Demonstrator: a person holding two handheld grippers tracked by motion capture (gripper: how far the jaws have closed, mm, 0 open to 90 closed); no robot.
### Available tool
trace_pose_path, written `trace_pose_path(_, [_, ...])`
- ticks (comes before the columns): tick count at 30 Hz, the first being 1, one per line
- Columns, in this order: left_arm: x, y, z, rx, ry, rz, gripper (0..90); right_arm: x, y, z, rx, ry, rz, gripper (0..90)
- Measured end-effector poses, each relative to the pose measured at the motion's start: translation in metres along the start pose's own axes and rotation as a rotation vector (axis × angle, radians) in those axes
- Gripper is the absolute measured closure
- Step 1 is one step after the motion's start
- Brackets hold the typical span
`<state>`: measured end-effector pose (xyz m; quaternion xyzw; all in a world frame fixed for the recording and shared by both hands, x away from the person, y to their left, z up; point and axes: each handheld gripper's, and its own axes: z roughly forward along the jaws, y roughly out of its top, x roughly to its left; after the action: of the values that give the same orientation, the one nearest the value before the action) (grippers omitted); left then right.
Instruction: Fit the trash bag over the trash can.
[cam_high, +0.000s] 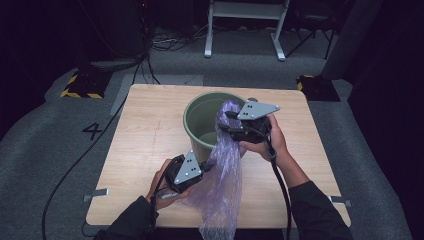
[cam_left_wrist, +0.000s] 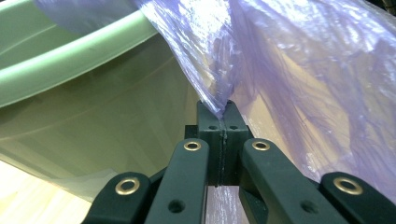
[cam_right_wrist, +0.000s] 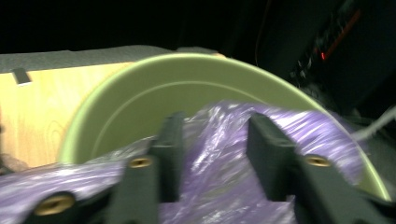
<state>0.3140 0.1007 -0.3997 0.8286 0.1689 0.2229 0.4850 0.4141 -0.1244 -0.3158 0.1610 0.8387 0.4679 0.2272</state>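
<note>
Two tools at work: both are on one purple plastic bag at a green bucket.
Bag: thin, crinkled, see-through purple film; its upper end is draped over the bucket's near-right rim, and the rest runs down across the desk and hangs past the desk's near edge.
Bag in the left gripper view: the film fans upward and to the right from a pinched point, with the bucket wall just behind it.
Bag in the right gripper view: bunched film lies over the rim and between the jaws.
Bucket: pale green, round, upright near the middle of the desk, its mouth open; the bag end dips into the right side of that mouth.
Left tool: held low beside the bucket's near wall; its jaws are pressed fully together with a fold of the bag clamped between the tips.
Right tool: held over the bucket's right rim, pointing toward the mouth; its jaws stand about half apart, bag film lies in the gap, and the pads do not press on it.
Desk: light wood, square, with the bucket and bag on it.
Floor: grey carpet, with a black cable trailing across it at the left.
</note>
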Motion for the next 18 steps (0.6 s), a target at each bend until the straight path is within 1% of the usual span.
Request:
trace_pose_path(1, [0.002, 0.0, -0.001, -0.002, 0.001, 0.0, 89.8, -0.001, 0.0, 0.0, 0.013, 0.01, 0.005, 47.4])
trace_pose_path(2, [0.003, -0.001, -0.002, -0.002, 0.001, -0.008, 89.8, -0.001, 0.001, 0.0, 0.015, 0.007, 0.004, 45.3])
trace_pose_path(3, [0.004, -0.001, -0.002, 0.0, 0.009, -0.01, 89.8, -0.002, 0.001, -0.002, 0.009, 0.008, 0.009, 44.2])
trace_pose_path(5, [0.006, -0.002, -0.003, 0.0, 0.015, -0.018, 89.8, -0.003, 0.002, -0.006, -0.009, 0.042, 0.021, 37.5])
trace_pose_path(6, [0.007, -0.002, -0.004, -0.001, 0.017, -0.021, 89.8, -0.003, 0.003, -0.009, -0.013, 0.039, 0.022, 35.0])
trace_pose_path(7, [0.008, -0.002, -0.004, 0.0, 0.021, -0.022, 89.9, -0.003, 0.003, -0.012, -0.016, 0.035, 0.026, 34.2])
trace_pose_path(9, [0.009, -0.003, -0.005, -0.003, 0.025, -0.032, 89.9, -0.006, 0.003, -0.018, -0.037, 0.055, 0.032, 31.6])
trace_pose_path(10, [0.01, -0.003, -0.006, -0.001, 0.028, -0.031, 89.9, -0.007, 0.003, -0.022, -0.043, 0.051, 0.035, 30.3])
trace_pose_path(12, [0.012, -0.005, -0.007, 0.0, 0.028, -0.036, 89.9, -0.011, 0.001, -0.028, -0.046, 0.065, 0.053, 28.3])
trace_pose_path(14, [0.014, -0.006, -0.008, 0.002, 0.031, -0.044, 89.9, -0.014, -0.002, -0.033, -0.04, 0.067, 0.053, 24.3])
trace_pose_path(16, [0.015, -0.007, -0.009, 0.003, 0.031, -0.046, 89.9, -0.016, -0.006, -0.038, -0.032, 0.071, 0.05, 27.6])
trace_pose_path(17, [0.015, -0.007, -0.01, 0.003, 0.033, -0.049, 89.9, -0.016, -0.009, -0.039, -0.023, 0.073, 0.045, 33.2])
trace_pose_path(18, [0.015, -0.008, -0.011, 0.001, 0.033, -0.054, 89.9, -0.017, -0.012, -0.039, -0.001, 0.073, 0.037, 40.2])
